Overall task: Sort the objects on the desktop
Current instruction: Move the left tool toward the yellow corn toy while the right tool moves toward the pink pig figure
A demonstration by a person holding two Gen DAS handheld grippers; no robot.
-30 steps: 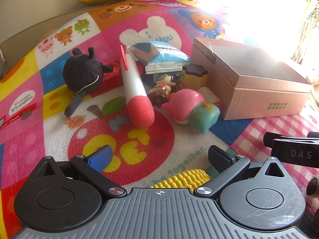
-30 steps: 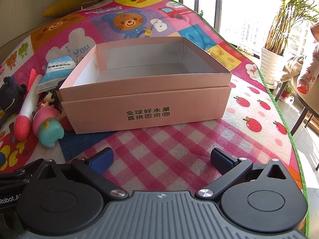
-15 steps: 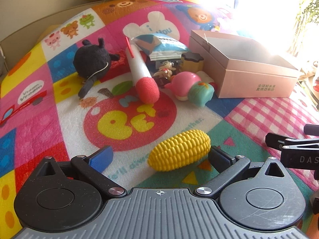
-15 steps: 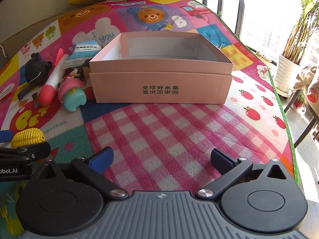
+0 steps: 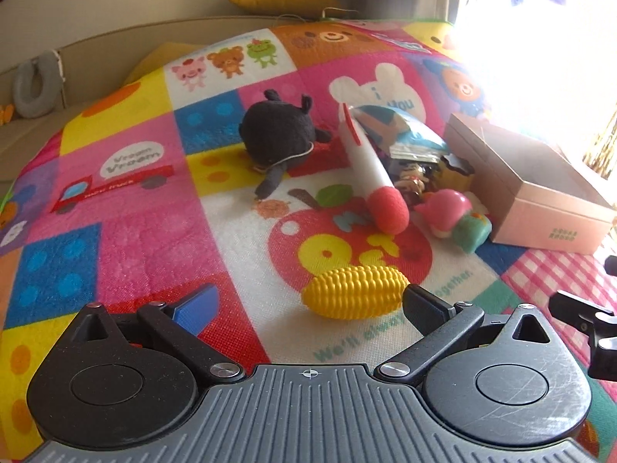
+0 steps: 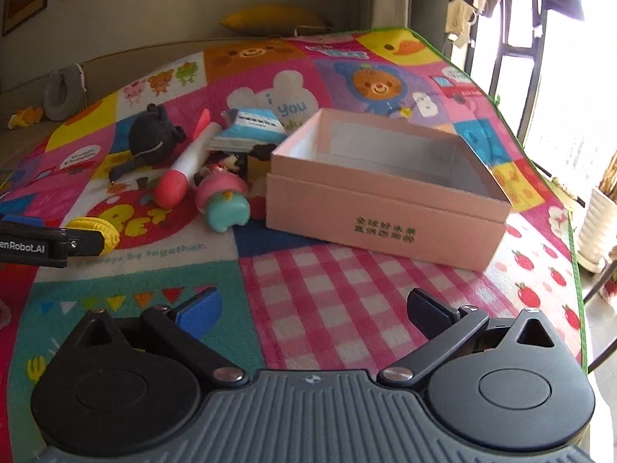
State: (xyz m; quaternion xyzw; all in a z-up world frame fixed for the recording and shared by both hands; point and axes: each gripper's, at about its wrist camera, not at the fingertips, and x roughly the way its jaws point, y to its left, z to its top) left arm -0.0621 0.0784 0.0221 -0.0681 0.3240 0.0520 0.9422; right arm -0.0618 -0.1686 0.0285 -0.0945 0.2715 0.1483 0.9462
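Patchwork cartoon play mat (image 6: 327,281), its green edge at right by a window. Pink cardboard box (image 6: 385,208), open-topped, sits centre-right w/ bare checked mat in front. Toys clustered left of box: black plush (image 5: 277,135), foam rocket (image 5: 374,177), pink-teal figure (image 5: 455,218). Yellow toy corn (image 5: 353,291) lies apart, nearer. Left gripper (image 5: 308,308) wide, empty, right finger beside corn. Right gripper (image 6: 314,306) wide, closing, nothing between.

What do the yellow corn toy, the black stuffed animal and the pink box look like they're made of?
Corn toy: likely moulded plastic or rubber, with smooth kernel ridges. Black stuffed animal: plush fabric, fuzzy and matte. Pink box: cardboard, matte, with thin folded walls.
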